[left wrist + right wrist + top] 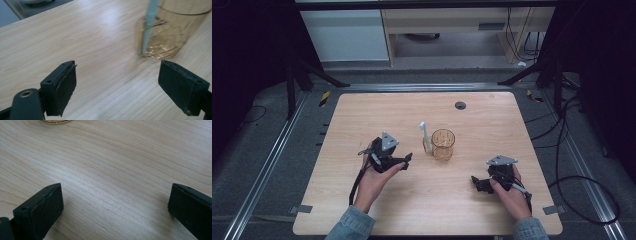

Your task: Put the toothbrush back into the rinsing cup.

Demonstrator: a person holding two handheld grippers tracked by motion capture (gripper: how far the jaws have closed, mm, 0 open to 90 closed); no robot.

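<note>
High view, amber glass (443,144) mid-table, toothbrush (425,136) leaning beside, table edges (422,231) distant

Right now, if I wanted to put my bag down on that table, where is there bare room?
The far half of the wooden table is bare, apart from a small dark grommet. The left and right edges are free too. It is crowded mid-table, where the amber glass and toothbrush stand, with the left gripper beside them and the right gripper nearer the front.

lab: framed table (362,210), cables (584,200)
</note>
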